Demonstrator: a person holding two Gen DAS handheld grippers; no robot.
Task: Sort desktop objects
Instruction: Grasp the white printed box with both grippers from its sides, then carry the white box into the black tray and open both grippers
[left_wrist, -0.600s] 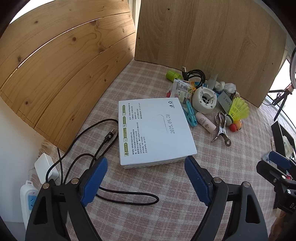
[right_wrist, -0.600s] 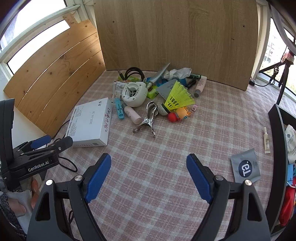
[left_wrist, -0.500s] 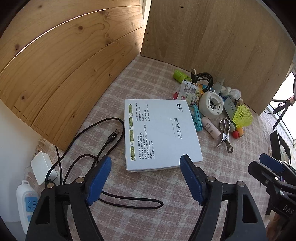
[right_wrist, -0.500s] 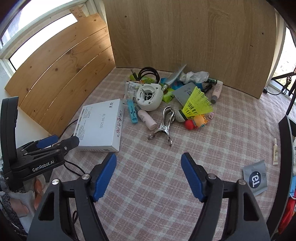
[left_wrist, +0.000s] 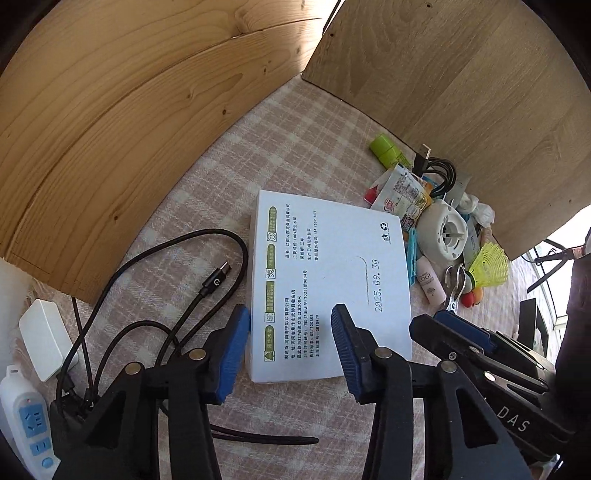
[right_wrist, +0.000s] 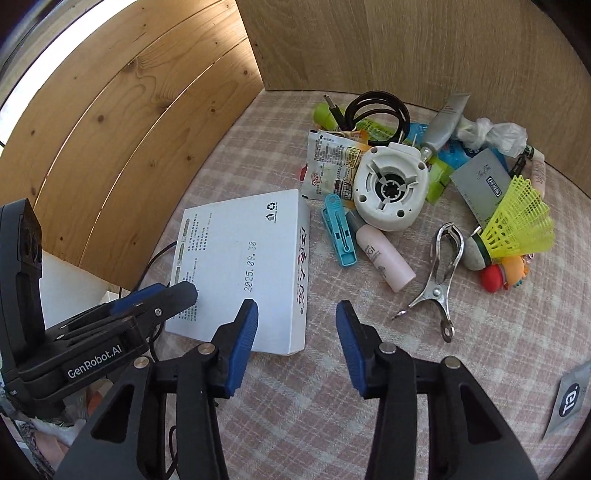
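Observation:
A flat white box with printed text lies on the checked cloth. My left gripper hovers open over the box's near left corner, one pad by its left edge, the other above its top. My right gripper stands open over the box's near right corner, pads not pressing on it. Each gripper shows in the other's view: the right gripper and the left gripper. Beyond the box lies a pile with a white round device, teal peg, pink bottle, metal clip and yellow shuttlecock.
Wooden boards wall the left and back of the cloth. A black charging cable, a white adapter and a power strip lie left of the box. A grey sachet lies at the near right.
Both grippers have come forward and lower, from short of the box to over its near corners. The jaws of both stand narrower than before.

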